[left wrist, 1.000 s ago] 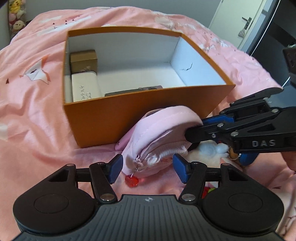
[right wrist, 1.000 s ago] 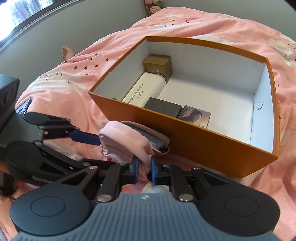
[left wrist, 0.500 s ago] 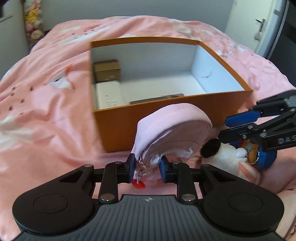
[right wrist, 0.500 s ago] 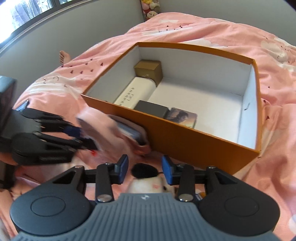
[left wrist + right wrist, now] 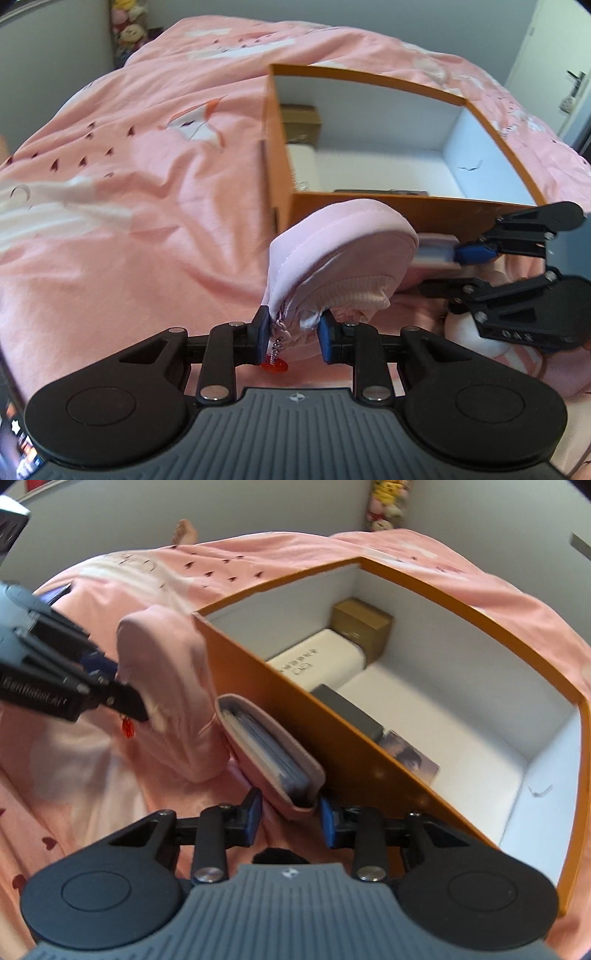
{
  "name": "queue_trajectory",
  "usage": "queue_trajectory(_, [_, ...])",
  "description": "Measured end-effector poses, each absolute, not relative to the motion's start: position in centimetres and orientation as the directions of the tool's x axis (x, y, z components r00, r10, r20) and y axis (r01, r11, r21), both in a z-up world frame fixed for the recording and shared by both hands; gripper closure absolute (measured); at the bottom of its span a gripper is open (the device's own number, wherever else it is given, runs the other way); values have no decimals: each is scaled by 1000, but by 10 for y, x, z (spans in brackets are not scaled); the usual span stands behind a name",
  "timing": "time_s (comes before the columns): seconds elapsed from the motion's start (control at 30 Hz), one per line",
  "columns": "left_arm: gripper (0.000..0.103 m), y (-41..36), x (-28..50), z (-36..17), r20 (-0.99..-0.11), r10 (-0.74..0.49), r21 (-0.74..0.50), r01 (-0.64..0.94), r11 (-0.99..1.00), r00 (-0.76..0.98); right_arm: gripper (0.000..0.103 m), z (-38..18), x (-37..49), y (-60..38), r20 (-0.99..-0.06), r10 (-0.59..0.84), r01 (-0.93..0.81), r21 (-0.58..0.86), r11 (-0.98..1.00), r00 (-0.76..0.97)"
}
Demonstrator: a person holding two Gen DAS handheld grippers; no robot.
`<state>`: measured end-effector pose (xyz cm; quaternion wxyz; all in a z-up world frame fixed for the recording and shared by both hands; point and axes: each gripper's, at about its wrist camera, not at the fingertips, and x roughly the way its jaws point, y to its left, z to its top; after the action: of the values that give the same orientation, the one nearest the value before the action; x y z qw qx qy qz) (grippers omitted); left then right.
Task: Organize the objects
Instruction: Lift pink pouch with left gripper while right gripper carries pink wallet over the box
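My left gripper is shut on the zipper end of a pink fabric pouch with a red charm, held just in front of the orange box. My right gripper stands around the end of a pink card sleeve full of cards, pulled out of the pouch beside the box's front wall. Its pads look close to the sleeve; contact is unclear. In the left wrist view the right gripper is at the right, with the sleeve.
Inside the box lie a gold carton, a white case, a dark case and a photo card. Pink bedding surrounds everything. A white plush toy lies under the right gripper. Plush toys sit at the far wall.
The right gripper let go of the pouch, opened, then came onto the card sleeve and drew it out. The left gripper closed on the pouch and carried it left.
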<state>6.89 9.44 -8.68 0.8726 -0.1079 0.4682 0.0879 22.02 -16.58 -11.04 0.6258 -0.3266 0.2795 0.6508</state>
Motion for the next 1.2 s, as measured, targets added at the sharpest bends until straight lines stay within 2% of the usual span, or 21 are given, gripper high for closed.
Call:
queue_trajectory(0.3, [72, 95, 69, -97, -843, 66, -84, -252, 964, 534, 72, -116, 208, -162, -784, 621, -984, -98, -146, -14])
queue_trajectory(0.43, [55, 100, 70, -99, -831, 34, -133, -258, 957, 555, 72, -118, 207, -157, -771, 637, -984, -101, -145, -15])
queue_trajectory(0.57, [53, 104, 68, -100, -813, 15, -170, -262, 950, 582, 75, -117, 205, -162, -756, 654, -982, -122, -145, -2])
queue_trajectory(0.6, [53, 104, 67, -99, -808, 13, -176, -262, 949, 590, 76, -116, 204, -165, -751, 660, -983, -121, -140, -2])
queue_trajectory(0.67, [69, 107, 65, -98, -799, 6, -194, -268, 944, 602, 78, -112, 203, -172, -738, 675, -984, -123, -129, 4])
queue_trajectory(0.7, [72, 108, 64, -98, -797, 3, -205, -274, 940, 604, 80, -110, 202, -176, -732, 682, -984, -129, -125, 9])
queue_trajectory(0.87, [76, 107, 57, -89, -764, -11, -236, -264, 935, 645, 83, -90, 201, -194, -690, 723, -990, -113, -87, 15])
queue_trajectory(1.2, [76, 94, 44, -46, -671, -49, -285, -196, 938, 740, 84, -38, 235, -215, -665, 743, -988, 149, 30, -78])
